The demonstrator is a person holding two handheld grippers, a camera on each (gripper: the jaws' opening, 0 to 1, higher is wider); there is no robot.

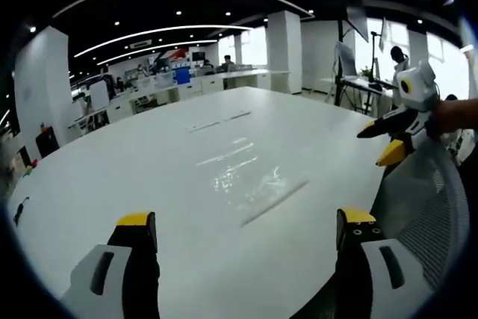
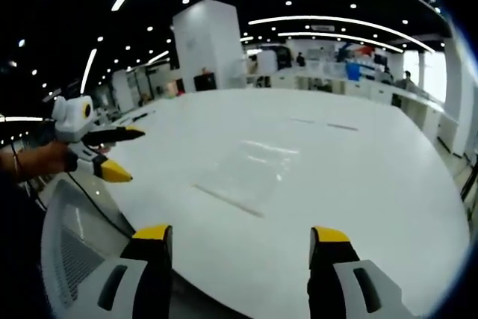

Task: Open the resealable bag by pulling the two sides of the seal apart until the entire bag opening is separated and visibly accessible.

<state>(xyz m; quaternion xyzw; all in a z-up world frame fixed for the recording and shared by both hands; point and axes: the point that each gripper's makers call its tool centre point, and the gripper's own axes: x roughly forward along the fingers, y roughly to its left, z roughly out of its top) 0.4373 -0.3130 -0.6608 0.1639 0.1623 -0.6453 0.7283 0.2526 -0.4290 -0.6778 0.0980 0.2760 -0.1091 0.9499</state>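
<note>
A clear resealable bag (image 1: pixel 246 177) lies flat on the white table (image 1: pixel 134 155), its seal strip (image 1: pixel 275 202) on the side nearest me. My left gripper (image 1: pixel 246 218) is open above the near table edge, short of the bag, with nothing between its jaws. The right gripper (image 1: pixel 379 145) comes in from the right, held by a hand, open and off the table's edge. In the right gripper view the bag (image 2: pixel 250 169) and its seal strip (image 2: pixel 228 201) lie ahead of my open right gripper (image 2: pixel 240 233). The left gripper (image 2: pixel 123 152) is open at the left there.
A mesh chair back (image 1: pixel 426 207) (image 2: pixel 71 237) stands at the near table edge between the two hands. A small dark item (image 1: pixel 19 211) lies at the table's left rim. Office desks (image 1: pixel 187 84) and a tripod stand (image 1: pixel 347 57) stand beyond the table.
</note>
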